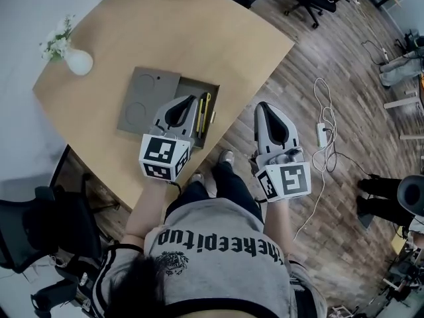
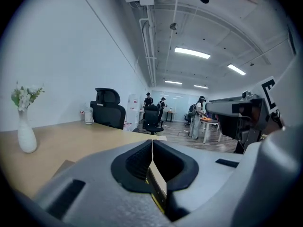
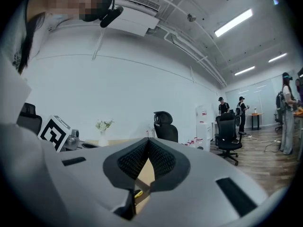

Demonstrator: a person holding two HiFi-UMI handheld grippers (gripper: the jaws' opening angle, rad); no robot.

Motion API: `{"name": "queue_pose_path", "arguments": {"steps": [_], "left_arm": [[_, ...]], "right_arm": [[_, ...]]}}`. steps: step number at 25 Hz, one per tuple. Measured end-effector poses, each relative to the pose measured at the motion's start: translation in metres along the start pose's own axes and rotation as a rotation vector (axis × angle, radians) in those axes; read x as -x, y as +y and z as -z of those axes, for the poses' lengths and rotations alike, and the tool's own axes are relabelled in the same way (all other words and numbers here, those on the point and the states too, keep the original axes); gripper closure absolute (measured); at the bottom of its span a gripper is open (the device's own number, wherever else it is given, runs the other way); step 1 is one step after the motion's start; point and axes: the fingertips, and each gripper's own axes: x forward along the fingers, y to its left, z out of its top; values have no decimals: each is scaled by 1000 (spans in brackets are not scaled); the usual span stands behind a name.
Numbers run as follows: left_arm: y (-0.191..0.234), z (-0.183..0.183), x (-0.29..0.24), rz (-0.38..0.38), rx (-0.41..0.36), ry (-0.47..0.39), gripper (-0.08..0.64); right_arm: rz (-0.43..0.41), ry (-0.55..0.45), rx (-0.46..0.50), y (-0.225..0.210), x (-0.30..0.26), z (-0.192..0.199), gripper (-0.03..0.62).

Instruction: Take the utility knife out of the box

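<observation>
On the wooden table point(image 1: 119, 38) lies an open grey box point(image 1: 200, 83), its lid point(image 1: 142, 98) flat beside it on the left. In the box's right half lies the yellow and black utility knife point(image 1: 204, 111). My left gripper point(image 1: 191, 99) is shut and empty, hanging over the box just left of the knife. In the left gripper view its jaws meet point(image 2: 152, 142), with a sliver of yellow below them. My right gripper point(image 1: 261, 106) is shut too, off the table's corner over the floor, to the right of the box. Its jaw tips touch point(image 3: 148, 139).
A white vase with flowers point(image 1: 74, 59) stands at the table's left edge, also in the left gripper view point(image 2: 24, 131). A black office chair point(image 1: 33, 234) is at lower left. A white cable and power strip point(image 1: 322, 134) lie on the wooden floor to the right. People stand far off.
</observation>
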Motion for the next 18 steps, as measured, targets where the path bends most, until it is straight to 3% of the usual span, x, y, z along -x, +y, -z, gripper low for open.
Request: {"name": "queue_pose_path", "arguments": {"steps": [7,18], "left_arm": [[16,41,-27,-72,47,120,540],[18,110,-54,-109,140,314,534]], "right_arm": [[-71,26,-11,-14,-29,9,586],[-184,64,-32,-22,-65,22,586]]}}
